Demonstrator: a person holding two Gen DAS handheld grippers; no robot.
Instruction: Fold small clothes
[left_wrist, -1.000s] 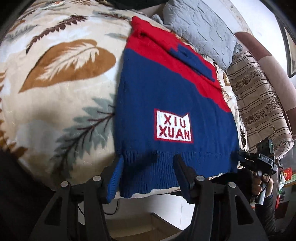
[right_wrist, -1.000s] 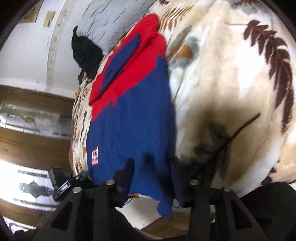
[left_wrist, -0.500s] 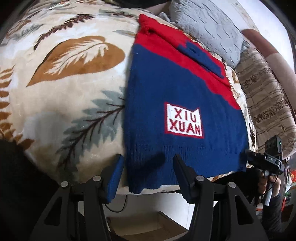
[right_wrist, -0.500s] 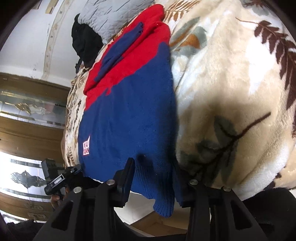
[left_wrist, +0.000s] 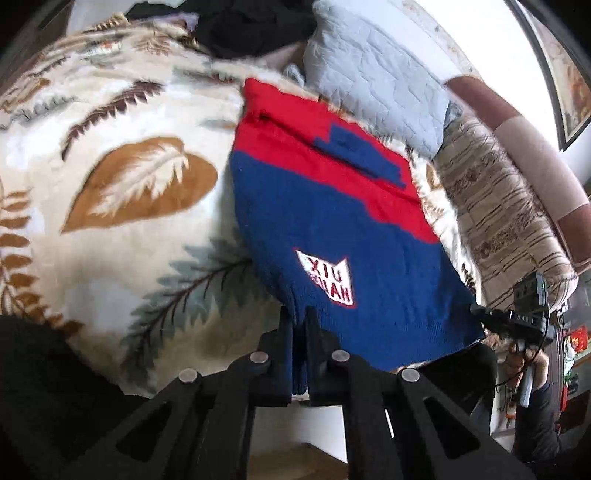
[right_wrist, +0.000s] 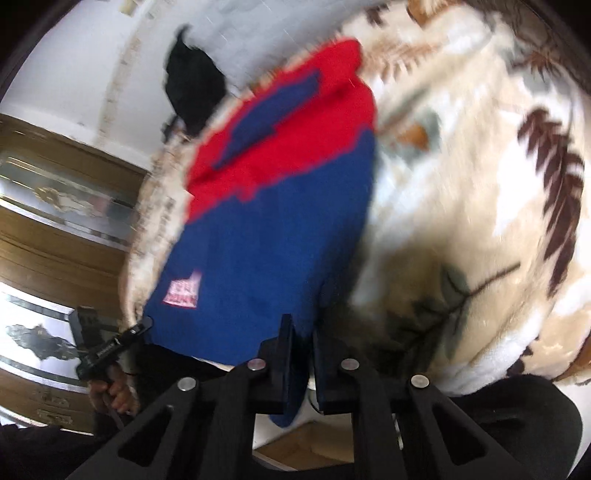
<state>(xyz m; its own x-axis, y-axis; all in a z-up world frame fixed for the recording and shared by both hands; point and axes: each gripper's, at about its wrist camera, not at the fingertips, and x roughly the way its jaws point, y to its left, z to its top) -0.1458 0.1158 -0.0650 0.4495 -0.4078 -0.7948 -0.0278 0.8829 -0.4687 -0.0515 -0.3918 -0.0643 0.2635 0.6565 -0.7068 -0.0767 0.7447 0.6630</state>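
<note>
Blue-and-red knitted sweater lies on the leaf-print blanket — left gripper and right gripper have just closed, each pinching its hem; right view is blurred.

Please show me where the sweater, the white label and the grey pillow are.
sweater (left_wrist: 332, 206), left wrist view, blue body.
white label (left_wrist: 328, 280), left wrist view, its lettering.
grey pillow (left_wrist: 373, 74), left wrist view, quilted face.
</note>
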